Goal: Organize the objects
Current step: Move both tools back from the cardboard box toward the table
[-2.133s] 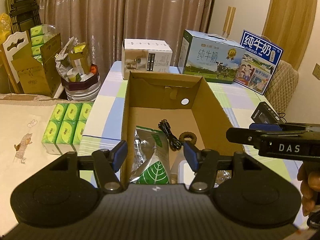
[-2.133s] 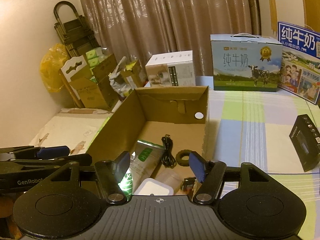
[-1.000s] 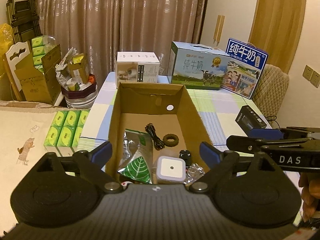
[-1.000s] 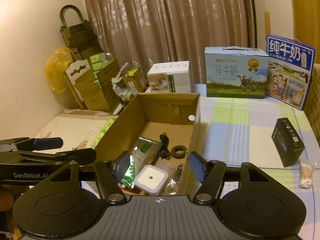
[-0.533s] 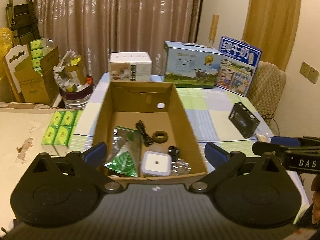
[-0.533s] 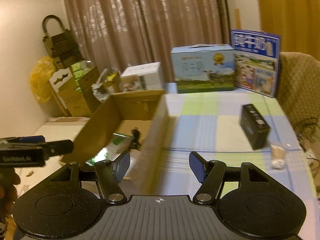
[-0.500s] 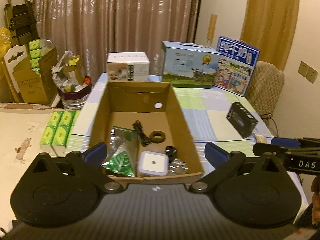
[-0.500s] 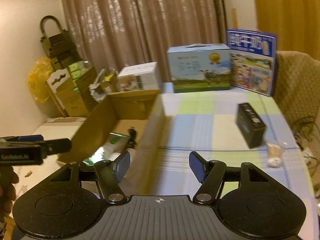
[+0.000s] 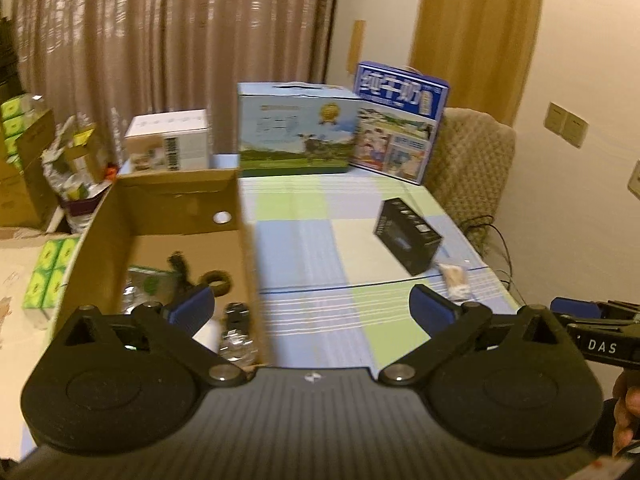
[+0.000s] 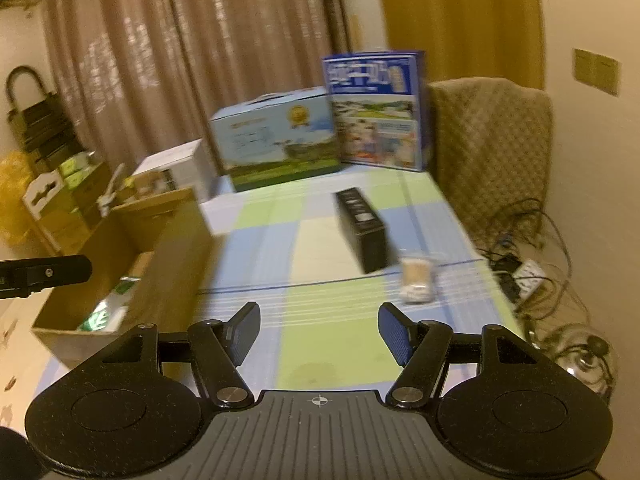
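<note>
Black box (image 10: 362,230) lies flat, long axis running away diagonally.

— What's behind the bench (image 9: 320,240)?
— Brown curtains (image 9: 160,48) from ten to twelve o'clock, a golden drape (image 9: 476,32) at one.
— And the walls?
— A cream wall (image 9: 580,60) at two o'clock with a switch plate (image 9: 566,124), lit warm and dim. A quilted chair (image 10: 492,140) stands below it.
</note>
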A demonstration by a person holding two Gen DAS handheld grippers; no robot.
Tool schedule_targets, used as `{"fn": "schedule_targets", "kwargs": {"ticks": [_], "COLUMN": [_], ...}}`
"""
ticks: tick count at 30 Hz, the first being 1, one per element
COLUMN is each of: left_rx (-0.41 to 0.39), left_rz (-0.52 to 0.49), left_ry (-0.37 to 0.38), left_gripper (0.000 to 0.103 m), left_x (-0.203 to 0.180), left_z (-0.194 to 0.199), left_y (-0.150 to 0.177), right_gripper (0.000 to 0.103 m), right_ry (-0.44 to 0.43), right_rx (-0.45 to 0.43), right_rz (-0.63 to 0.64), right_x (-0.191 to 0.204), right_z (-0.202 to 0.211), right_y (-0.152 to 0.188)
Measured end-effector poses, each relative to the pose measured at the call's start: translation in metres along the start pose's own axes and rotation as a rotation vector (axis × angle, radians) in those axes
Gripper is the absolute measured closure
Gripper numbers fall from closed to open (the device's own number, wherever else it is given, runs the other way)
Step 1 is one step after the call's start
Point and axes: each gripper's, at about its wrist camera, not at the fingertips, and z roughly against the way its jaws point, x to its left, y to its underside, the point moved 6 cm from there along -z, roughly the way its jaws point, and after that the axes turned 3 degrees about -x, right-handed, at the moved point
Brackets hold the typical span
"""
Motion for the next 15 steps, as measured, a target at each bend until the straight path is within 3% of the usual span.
{"fn": "schedule_targets", "kwargs": {"ticks": [8, 15], "left_rx": [-0.016, 0.008], "left_rz": [-0.043, -0.072], "left_ry": [0.019, 0.017], "left_gripper": [0.001, 0.001], "left_x": [-0.051, -0.082], "left_z": [-0.037, -0.087], "left_y": [-0.009, -0.01], "right_gripper": [0.041, 0.041], "right_ry": [0.061, 0.105], "right_rx": [-0.013, -0.027], "right_rz": [-0.038, -0.03], "right_x": [-0.055, -0.093], "right_z": [-0.006, -0.039], "right_y": [-0.006, -0.012]}}
